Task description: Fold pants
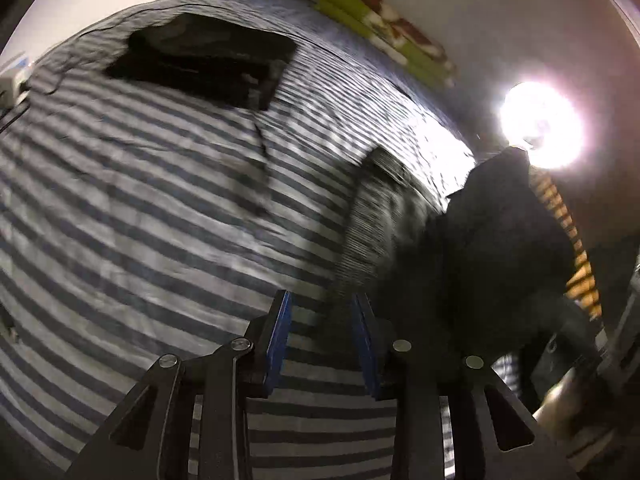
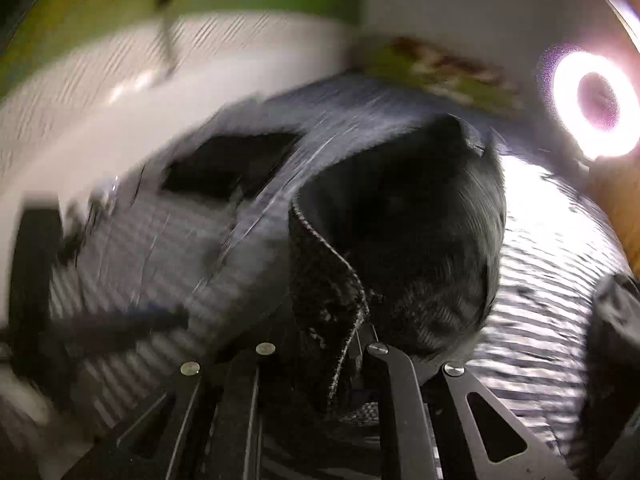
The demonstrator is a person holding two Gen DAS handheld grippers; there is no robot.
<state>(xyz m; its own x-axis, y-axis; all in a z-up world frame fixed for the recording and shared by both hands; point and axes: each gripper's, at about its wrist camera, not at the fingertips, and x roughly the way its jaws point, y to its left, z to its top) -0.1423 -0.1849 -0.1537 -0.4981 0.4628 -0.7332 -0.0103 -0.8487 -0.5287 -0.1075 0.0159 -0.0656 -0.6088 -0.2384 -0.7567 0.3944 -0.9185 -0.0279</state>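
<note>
Blue-padded fingers (image 1: pixel 280 344) of the left gripper (image 1: pixel 322 340) stand apart with nothing between them; only the striped sheet (image 1: pixel 140 208) shows in the gap. It hovers over the bed, seemingly free to take a second hold.

On the right wrist view, the right gripper (image 2: pixel 352 344) is clamped on a dark hemmed edge of the pants (image 2: pixel 400 232). This edge runs down between the jaws, and the rest of the garment hangs or bunches ahead of the gripper, above the sheet. Judgement: the cloth is being carried by one edge so it can be laid out or doubled over; the fold itself is not yet done. Heavy blur limits any finer reading.

On the left view the pants (image 1: pixel 492 248) appear as a dark mass at right, clear of the left gripper. A folded dark garment (image 1: pixel 204 60) lies flat far up the bed, well apart. A green blanket (image 1: pixel 384 28) sits at the bed's far edge by the wall. A ring light (image 2: pixel 596 104) glares at right.

No containers are visible.
</note>
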